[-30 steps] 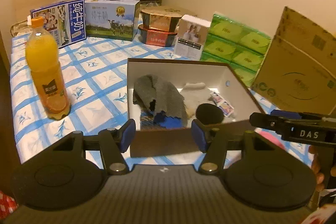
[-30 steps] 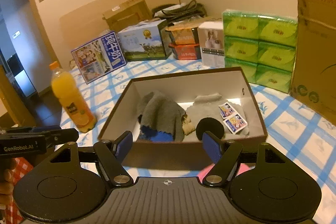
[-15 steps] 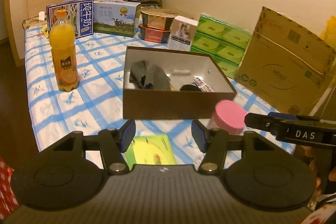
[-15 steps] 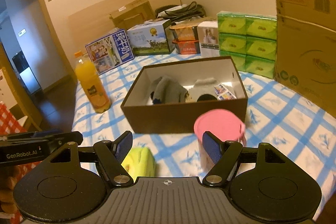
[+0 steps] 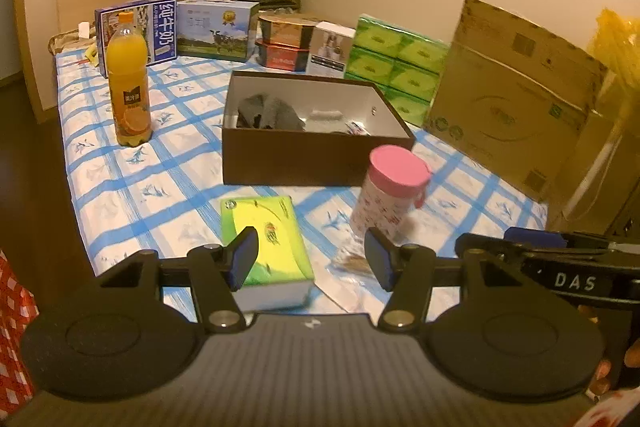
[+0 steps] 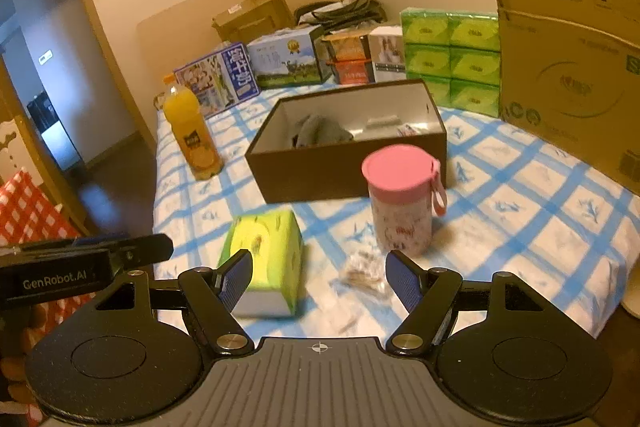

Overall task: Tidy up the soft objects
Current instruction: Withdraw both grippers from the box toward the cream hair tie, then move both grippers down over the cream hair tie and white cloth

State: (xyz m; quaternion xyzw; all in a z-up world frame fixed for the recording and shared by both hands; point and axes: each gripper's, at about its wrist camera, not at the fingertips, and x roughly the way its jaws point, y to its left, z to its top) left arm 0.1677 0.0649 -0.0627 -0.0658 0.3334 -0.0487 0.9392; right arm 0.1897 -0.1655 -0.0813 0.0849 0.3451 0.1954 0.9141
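A brown open box [image 5: 316, 159] [image 6: 344, 167] stands mid-table with grey knit garments [image 5: 272, 113] [image 6: 320, 133] and a pale one [image 5: 326, 117] inside. A yellow-green tissue pack [image 5: 264, 247] [image 6: 268, 259] lies in front of it near the table's front edge. A small clear packet [image 5: 352, 263] [image 6: 364, 273] lies beside it. My left gripper [image 5: 312, 257] is open and empty, above the front edge. My right gripper [image 6: 320, 277] is open and empty, also back from the box.
A pink-lidded cup [image 5: 390, 195] [image 6: 402, 203] stands right of the tissue pack. An orange juice bottle [image 5: 128, 83] [image 6: 192, 135] stands at left. Milk cartons [image 5: 216, 31], green tissue bundles [image 5: 396, 67] and a large cardboard box [image 5: 508, 99] line the back and right.
Both grippers have pulled back from above the box toward the table's front edge. The tissue pack, cup and packet have come into view. Both stay open.
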